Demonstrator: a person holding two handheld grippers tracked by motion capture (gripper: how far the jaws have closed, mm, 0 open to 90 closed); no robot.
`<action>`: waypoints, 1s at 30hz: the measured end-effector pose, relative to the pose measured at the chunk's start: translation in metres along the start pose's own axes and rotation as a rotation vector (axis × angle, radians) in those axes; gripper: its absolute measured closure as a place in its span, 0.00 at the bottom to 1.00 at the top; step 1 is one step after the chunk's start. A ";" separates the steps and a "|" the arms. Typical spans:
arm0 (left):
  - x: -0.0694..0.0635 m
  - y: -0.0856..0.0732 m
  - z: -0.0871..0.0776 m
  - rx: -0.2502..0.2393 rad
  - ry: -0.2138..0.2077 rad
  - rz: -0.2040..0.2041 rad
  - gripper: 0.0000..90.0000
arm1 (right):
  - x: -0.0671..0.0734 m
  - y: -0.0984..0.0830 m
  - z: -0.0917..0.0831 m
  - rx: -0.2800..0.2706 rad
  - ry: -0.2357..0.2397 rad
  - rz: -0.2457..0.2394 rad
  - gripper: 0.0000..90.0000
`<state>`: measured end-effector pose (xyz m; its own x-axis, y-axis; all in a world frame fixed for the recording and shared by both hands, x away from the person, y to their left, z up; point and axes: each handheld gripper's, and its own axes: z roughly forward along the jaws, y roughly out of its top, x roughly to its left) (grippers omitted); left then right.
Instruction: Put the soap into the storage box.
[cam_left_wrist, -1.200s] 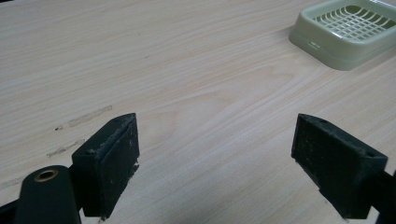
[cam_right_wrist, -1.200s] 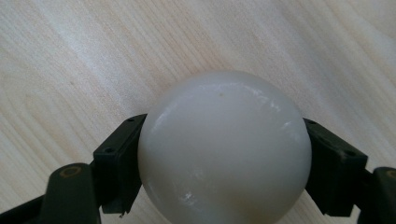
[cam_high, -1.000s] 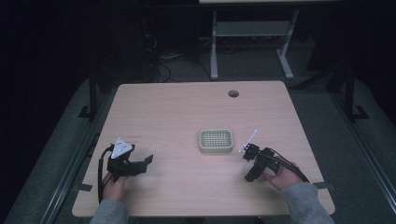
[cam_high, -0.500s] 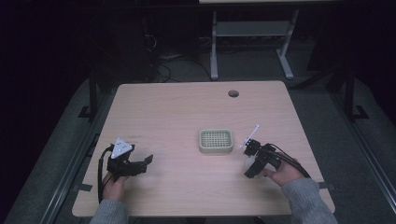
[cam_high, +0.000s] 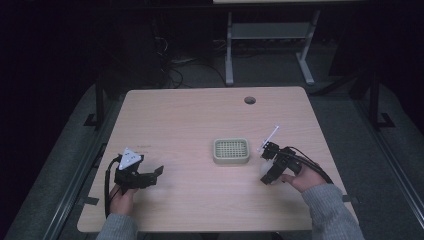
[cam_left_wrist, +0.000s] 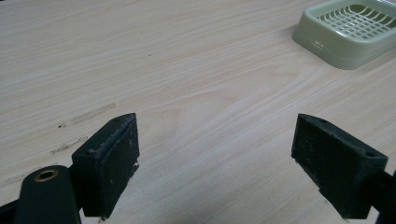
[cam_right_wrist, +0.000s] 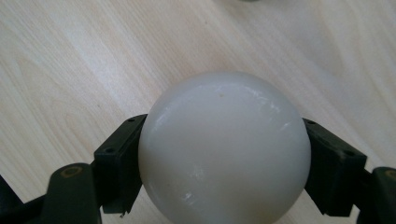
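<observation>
Between the jaws of the right gripper (cam_right_wrist: 224, 154), a white ball (cam_right_wrist: 224, 151) was clamped.
Beside it, the green tray (cam_high: 231, 151) was seen; the left gripper (cam_left_wrist: 215, 158) was held wide.

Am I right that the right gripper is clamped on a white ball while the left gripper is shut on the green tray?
Not quite. The left gripper is open and holds nothing, as the left gripper view shows; the green tray sits apart on the table. The right gripper does clamp the white ball.
</observation>
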<state>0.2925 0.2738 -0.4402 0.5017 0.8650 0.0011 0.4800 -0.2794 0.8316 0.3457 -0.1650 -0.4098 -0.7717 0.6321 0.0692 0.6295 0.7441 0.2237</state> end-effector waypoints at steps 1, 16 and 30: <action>0.000 0.000 0.000 0.000 0.000 0.000 0.17 | 0.000 0.000 0.000 0.000 0.000 0.000 0.26; 0.000 0.000 -0.002 -0.016 0.005 -0.003 0.17 | -0.001 0.024 -0.014 -0.010 0.004 -0.032 0.26; 0.000 0.000 -0.002 -0.015 0.004 0.000 0.16 | -0.002 0.040 -0.023 -0.024 0.018 -0.045 0.26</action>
<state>0.2911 0.2746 -0.4390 0.4984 0.8670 0.0034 0.4693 -0.2731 0.8397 0.3704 -0.1413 -0.3788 -0.8011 0.5938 0.0755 0.5916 0.7664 0.2504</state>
